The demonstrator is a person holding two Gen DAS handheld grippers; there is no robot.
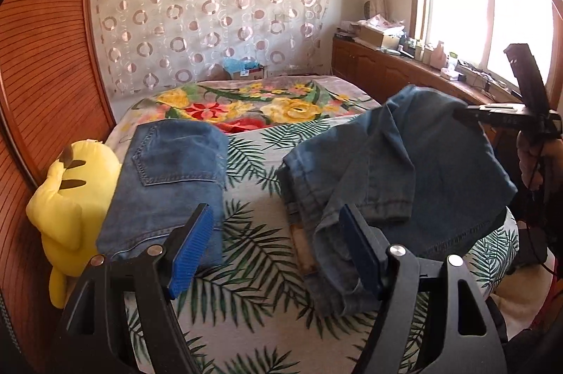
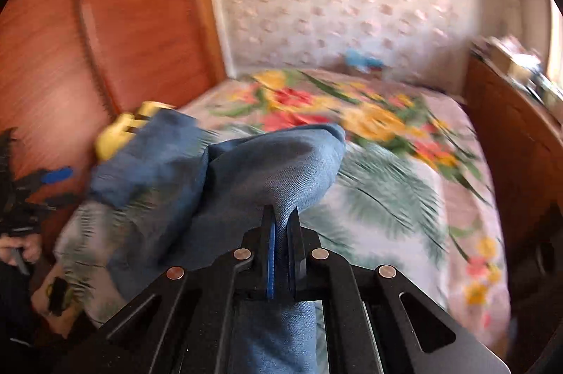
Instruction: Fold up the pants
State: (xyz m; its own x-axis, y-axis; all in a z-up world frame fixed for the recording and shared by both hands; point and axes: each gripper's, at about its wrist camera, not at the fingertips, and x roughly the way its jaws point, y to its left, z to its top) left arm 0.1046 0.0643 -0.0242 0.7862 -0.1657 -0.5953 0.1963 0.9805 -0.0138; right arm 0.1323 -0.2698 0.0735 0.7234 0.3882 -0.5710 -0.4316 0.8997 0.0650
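A loose pair of blue jeans [image 1: 387,163] lies crumpled on the right of the bed, with one part pulled up toward the right edge. There my right gripper [image 1: 464,113] holds it. In the right wrist view the right gripper [image 2: 280,215] is shut on a fold of the jeans [image 2: 274,170], and denim runs back between its fingers. My left gripper [image 1: 276,210] hovers open over the sheet, empty, with its blue pads [image 1: 190,251] apart. Its right finger stands just in front of the jeans' lower hem. A folded pair of jeans [image 1: 169,184] lies at the left.
A yellow plush toy [image 1: 70,198] leans against the wooden wardrobe [image 1: 45,75] beside the folded jeans. The bed has a leaf-print sheet [image 1: 253,268] and a floral blanket [image 1: 246,106] farther back. A cluttered wooden cabinet [image 1: 387,64] runs under the window at the right.
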